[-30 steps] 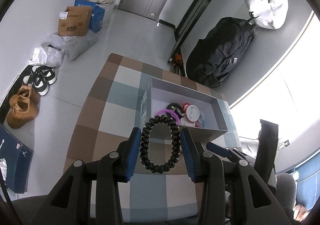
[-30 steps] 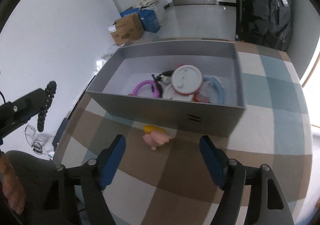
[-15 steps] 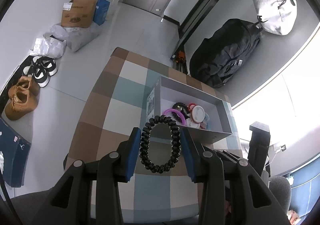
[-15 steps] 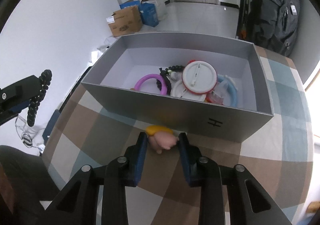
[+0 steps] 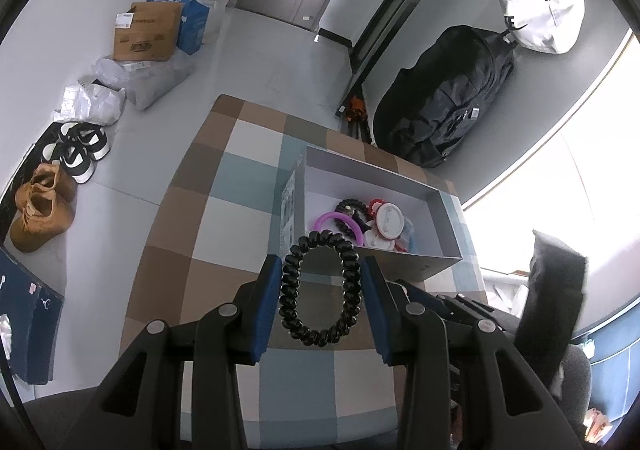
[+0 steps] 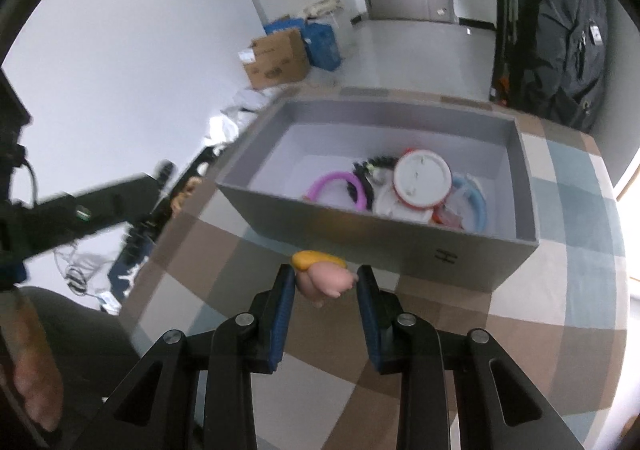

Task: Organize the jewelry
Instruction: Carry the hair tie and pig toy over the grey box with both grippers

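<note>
My left gripper (image 5: 319, 278) is shut on a black spiral hair tie (image 5: 319, 287), held upright above the checked tablecloth, short of the grey box (image 5: 416, 262). My right gripper (image 6: 325, 282) is shut on a pink figure with a yellow ring (image 6: 323, 275), just in front of the grey box's near wall (image 6: 400, 246). Inside the box lie a purple bangle (image 6: 336, 186), a black beaded piece (image 6: 366, 170), a round white and red badge (image 6: 422, 180) and a blue bangle (image 6: 478, 202). The left gripper's body (image 6: 92, 206) shows blurred at the left of the right wrist view.
The table wears a brown, white and blue checked cloth (image 5: 224, 218). On the floor are a cardboard box (image 5: 144, 32), plastic bags (image 5: 100, 102) and shoes (image 5: 44, 206). A black backpack (image 5: 444, 110) leans on the wall behind the table. A person's hand (image 6: 32, 374) shows at the lower left.
My right gripper closed on the pink figure with the yellow ring and lifted it slightly toward the box. The left gripper kept the hair tie, nearly still.
</note>
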Demonstrator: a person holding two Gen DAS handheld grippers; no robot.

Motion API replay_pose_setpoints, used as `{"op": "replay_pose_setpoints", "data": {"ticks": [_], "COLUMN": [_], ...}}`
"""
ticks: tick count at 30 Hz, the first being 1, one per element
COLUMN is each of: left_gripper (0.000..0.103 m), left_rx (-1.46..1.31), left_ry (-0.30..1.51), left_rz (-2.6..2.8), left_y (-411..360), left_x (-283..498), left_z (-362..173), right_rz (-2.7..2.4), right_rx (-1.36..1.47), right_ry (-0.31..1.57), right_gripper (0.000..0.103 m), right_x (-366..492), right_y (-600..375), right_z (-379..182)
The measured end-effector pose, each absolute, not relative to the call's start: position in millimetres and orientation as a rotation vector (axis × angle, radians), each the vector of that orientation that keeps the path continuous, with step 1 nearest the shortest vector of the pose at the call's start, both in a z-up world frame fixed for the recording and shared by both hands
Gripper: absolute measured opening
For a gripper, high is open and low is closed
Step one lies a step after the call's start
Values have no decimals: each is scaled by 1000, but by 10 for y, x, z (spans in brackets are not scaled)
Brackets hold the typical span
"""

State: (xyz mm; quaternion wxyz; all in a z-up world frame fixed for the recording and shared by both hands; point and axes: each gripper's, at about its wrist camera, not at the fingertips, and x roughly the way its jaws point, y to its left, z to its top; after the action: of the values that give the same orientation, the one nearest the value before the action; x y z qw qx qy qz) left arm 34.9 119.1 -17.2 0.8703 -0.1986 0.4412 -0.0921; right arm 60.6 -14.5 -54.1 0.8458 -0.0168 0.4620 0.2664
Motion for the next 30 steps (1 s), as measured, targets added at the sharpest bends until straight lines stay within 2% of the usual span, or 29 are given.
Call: {"op": "replay_pose_setpoints", "data": {"ticks": [17,30], "left_gripper": [35,35], "left_rx": [-383,-385], "left_ry": [922,905], "left_rz": [-180,-202], "left_y": [917,721], "left_x": [451,644], "left_z": [-136,-43], "right_rz": [624,614], "right_rx": [78,141], "right_ry": [842,812], "right_gripper": [30,30], "right_x": [554,686], "right_y": [-441,-690], "right_z": [-47,114]}}
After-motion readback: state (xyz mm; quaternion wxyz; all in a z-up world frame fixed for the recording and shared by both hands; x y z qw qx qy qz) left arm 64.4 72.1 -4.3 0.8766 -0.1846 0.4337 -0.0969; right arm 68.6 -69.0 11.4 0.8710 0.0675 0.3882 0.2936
